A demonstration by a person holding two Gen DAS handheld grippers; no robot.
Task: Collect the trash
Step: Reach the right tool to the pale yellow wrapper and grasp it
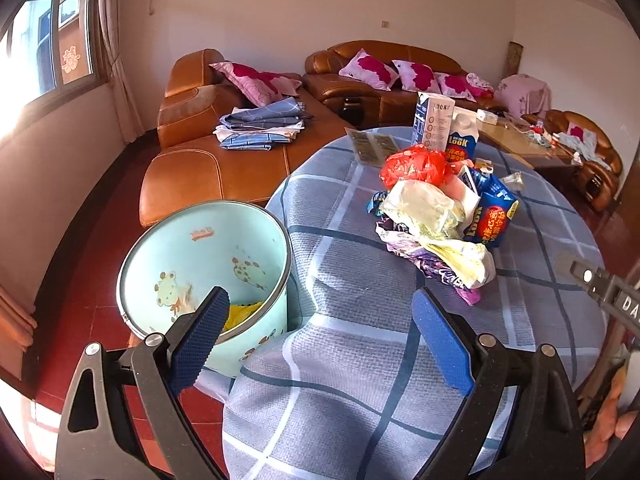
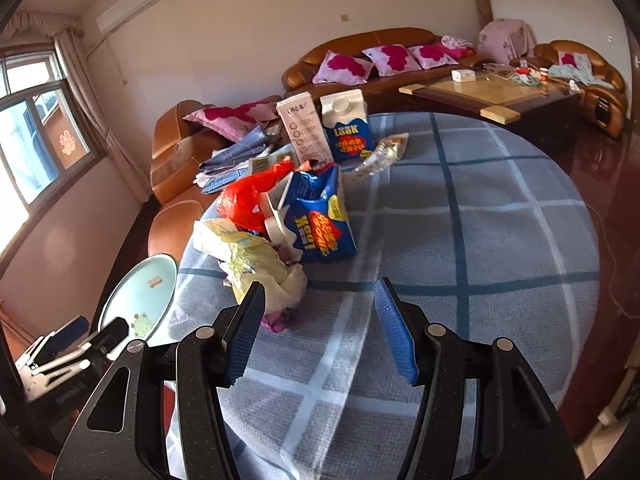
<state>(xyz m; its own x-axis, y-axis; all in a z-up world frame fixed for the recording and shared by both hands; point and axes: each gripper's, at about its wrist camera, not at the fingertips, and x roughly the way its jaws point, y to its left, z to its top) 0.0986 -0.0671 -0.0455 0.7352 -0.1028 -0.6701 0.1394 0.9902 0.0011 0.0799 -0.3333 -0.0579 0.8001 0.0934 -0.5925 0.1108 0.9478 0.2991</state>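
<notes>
A trash pile lies on the round table's blue checked cloth [image 1: 352, 360]: a red plastic bag [image 1: 414, 166], a pale yellow bag [image 1: 428, 208], a flattened blue carton [image 1: 494, 216] and a purple wrapper [image 1: 440, 268]. My left gripper [image 1: 320, 296] hangs open over the table's near edge, short of the pile, with nothing between its pads. Left of it on the floor stands a light blue bin [image 1: 208, 256] with something yellow inside. My right gripper [image 2: 320, 290] is open and empty. Its left fingertip is in front of the pale yellow bag [image 2: 248, 252], near the red bag [image 2: 248, 200] and blue carton [image 2: 320, 224].
Two upright cartons [image 2: 320, 128] and a clear wrapper [image 2: 380, 154] stand behind the pile. Brown leather sofas [image 1: 224, 164] with pink cushions and folded cloth line the far side. A wooden coffee table [image 2: 488, 96] is at the right. The bin [image 2: 140, 296] sits by the table's left edge.
</notes>
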